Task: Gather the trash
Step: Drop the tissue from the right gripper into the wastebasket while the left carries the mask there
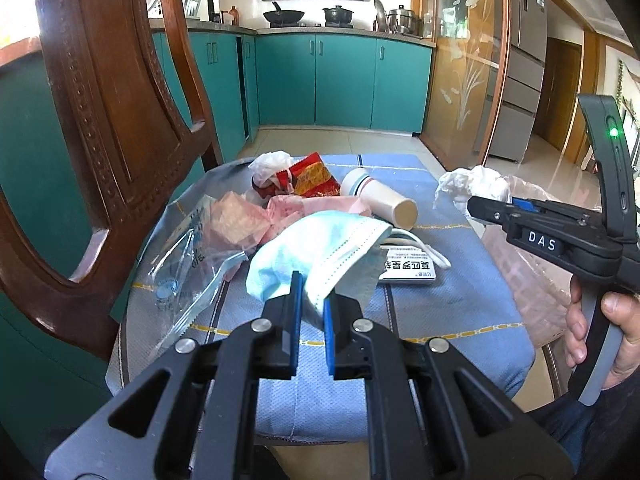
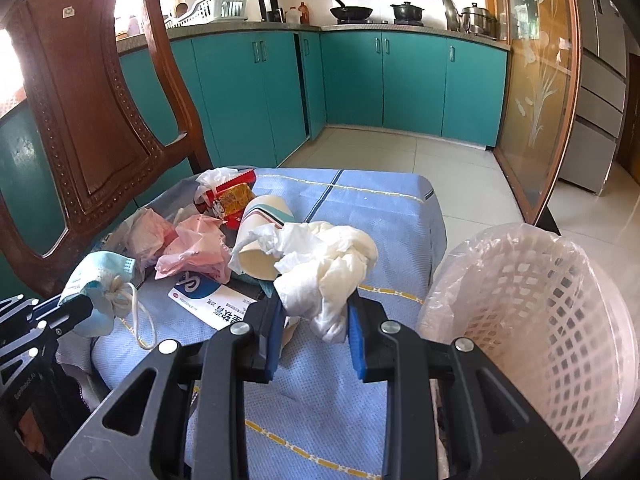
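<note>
My left gripper (image 1: 311, 300) is shut on a blue face mask (image 1: 320, 248) and holds it above the blue cloth; it also shows in the right wrist view (image 2: 98, 284). My right gripper (image 2: 314, 320) is shut on a crumpled white tissue (image 2: 328, 264), lifted left of the pink bin (image 2: 532, 312) with its clear liner. In the left wrist view the right gripper (image 1: 476, 204) shows at the right with the tissue (image 1: 476, 182). On the cloth lie pink wrappers (image 2: 192, 248), a paper cup (image 1: 380, 196), a red snack packet (image 1: 312, 178) and a medicine box (image 1: 412, 270).
A carved wooden chair back (image 1: 108, 112) stands close on the left. A clear plastic package (image 1: 180, 264) lies at the cloth's left edge. Teal kitchen cabinets (image 2: 412, 80) and tiled floor lie beyond. A glass sliding door (image 2: 532, 92) stands right.
</note>
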The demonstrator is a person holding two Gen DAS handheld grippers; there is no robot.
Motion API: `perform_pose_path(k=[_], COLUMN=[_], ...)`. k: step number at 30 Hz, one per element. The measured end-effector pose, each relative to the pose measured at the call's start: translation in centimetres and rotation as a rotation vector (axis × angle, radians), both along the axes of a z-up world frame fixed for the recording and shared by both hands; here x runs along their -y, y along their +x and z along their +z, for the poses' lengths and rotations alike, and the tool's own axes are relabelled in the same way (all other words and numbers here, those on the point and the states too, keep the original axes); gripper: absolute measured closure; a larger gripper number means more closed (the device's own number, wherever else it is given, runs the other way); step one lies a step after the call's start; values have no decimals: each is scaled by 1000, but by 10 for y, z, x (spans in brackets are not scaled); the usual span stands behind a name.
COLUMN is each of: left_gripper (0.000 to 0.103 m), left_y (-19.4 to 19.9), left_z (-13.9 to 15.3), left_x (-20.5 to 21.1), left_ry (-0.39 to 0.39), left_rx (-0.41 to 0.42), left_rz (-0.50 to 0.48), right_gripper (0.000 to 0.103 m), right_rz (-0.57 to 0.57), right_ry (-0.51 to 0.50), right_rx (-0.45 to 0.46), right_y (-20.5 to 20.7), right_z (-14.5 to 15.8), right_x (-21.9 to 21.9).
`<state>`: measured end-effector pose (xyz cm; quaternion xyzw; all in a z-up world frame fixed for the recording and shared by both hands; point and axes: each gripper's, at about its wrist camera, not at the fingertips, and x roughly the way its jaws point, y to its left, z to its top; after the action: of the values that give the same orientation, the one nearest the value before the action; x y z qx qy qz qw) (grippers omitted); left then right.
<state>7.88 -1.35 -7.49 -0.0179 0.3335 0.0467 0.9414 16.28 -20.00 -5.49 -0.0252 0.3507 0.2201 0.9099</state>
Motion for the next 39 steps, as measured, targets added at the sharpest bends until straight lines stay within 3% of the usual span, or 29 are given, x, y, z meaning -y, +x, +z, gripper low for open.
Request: perform_pose_path(k=[23,29,34,39], left_gripper=[92,92,92,92], left_y=[-6,-7,-7,-3], left_z=[2,4,6,6], left_x=[6,6,7,18], left_ry=[20,22,11,-3], left_rx=[17,27,33,33], left_rz=[-3,-3,-10,-42], right_gripper=[75,75,75,75], right_rz=[-52,-192,-307,-332], right_ry=[6,52,49,-2], right_rx=[55,145,109,89], right_y=[-5,-11,-10,-20], right_z=[9,30,23,14], right_x=[17,65,115,139])
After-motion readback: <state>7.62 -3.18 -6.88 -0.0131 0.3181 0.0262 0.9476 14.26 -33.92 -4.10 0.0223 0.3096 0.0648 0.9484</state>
